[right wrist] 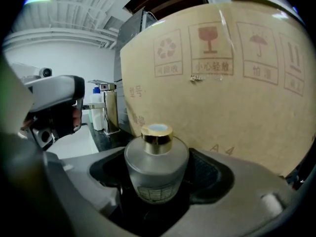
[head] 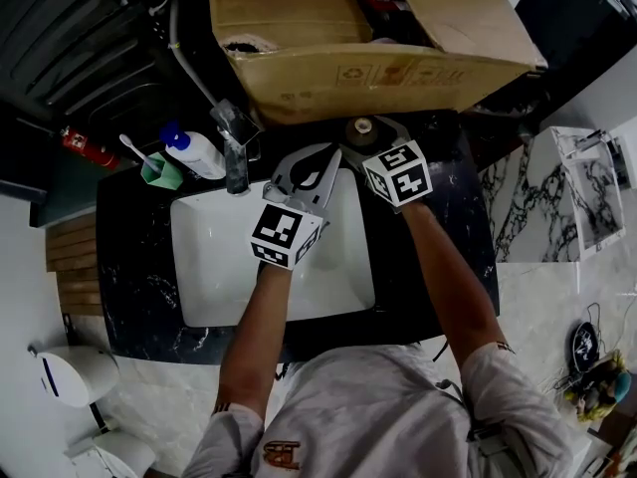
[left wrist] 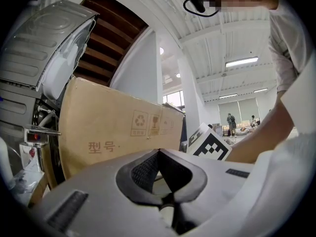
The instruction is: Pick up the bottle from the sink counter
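The frosted glass bottle (right wrist: 156,169) with its gold cap stands upright on the black marbled counter (head: 134,267), on the strip behind the basin, at the upper middle of the head view. In the right gripper view it fills the lower centre, right between the right gripper's (head: 368,129) jaws. Those jaws are spread as wide as they go, one on each side of the bottle's round body. The ribbed pad on the right shows a dark gap beside the glass, so the pads do not pinch it, and the bottle's base rests on the counter.

Directly behind the bottle rises the side of a large cardboard box (right wrist: 222,83), printed with recycling, fragile and umbrella symbols. It spans the top centre of the head view.

The left gripper (head: 334,155) hangs just left of the right one, over the back edge of the white rectangular sink (head: 214,267). Its jaws are pressed together at the tips, with nothing between them. Its own view looks up at the box and the right gripper's marker cube (left wrist: 210,144).

Both forearms reach up from the bottom of the head view across the basin.

Further left, at the sink's upper left corner, stands a chrome tap (head: 235,145). Beside it are a white bottle with a blue cap (head: 196,152) and a green cup (head: 161,172) holding a toothbrush.
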Demonstrator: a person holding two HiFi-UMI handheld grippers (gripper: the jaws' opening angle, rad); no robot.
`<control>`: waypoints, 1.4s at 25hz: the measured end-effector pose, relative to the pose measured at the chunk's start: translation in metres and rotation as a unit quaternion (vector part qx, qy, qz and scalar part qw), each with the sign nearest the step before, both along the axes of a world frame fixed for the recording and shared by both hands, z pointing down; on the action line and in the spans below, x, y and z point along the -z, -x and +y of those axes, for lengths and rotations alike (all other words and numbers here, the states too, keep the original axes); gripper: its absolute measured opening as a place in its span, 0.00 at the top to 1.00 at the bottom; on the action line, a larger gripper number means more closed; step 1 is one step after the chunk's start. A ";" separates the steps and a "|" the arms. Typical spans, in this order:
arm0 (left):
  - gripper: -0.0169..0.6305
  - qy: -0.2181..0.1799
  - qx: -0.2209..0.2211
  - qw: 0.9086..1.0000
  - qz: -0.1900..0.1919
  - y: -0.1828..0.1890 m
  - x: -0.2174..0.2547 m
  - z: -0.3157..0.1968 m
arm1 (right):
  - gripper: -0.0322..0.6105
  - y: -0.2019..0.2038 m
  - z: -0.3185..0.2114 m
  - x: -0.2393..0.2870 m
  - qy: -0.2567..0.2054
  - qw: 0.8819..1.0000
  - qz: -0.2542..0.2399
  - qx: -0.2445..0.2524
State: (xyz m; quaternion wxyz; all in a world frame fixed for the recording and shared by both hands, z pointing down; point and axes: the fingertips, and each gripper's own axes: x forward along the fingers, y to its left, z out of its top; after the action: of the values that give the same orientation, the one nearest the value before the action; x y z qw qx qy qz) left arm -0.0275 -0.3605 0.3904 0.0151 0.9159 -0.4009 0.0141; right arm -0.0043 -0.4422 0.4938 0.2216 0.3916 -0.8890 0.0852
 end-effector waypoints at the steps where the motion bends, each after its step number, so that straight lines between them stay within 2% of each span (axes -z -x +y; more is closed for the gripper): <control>1: 0.97 0.000 0.000 1.000 0.000 0.000 -0.001 0.000 | 0.40 0.001 0.000 -0.002 0.002 1.000 0.001 0.001; 14: 0.97 0.002 0.005 1.000 0.001 0.005 -0.003 0.001 | 0.43 0.003 -0.002 -0.007 0.012 1.000 0.005 0.005; 22: 0.97 -0.002 0.011 1.000 0.000 0.007 0.001 0.006 | 0.43 0.000 0.004 -0.001 0.000 1.000 0.008 0.001; 35: 0.97 -0.013 0.012 1.000 -0.002 0.003 0.018 0.026 | 0.43 -0.014 0.030 0.065 -0.042 0.999 -0.021 0.006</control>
State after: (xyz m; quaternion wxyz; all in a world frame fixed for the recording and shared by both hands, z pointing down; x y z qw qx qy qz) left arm -0.0304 -0.3348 0.3724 0.0024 0.9110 -0.4123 0.0101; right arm 0.0097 -0.4121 0.4288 0.1867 0.3935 -0.8985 0.0553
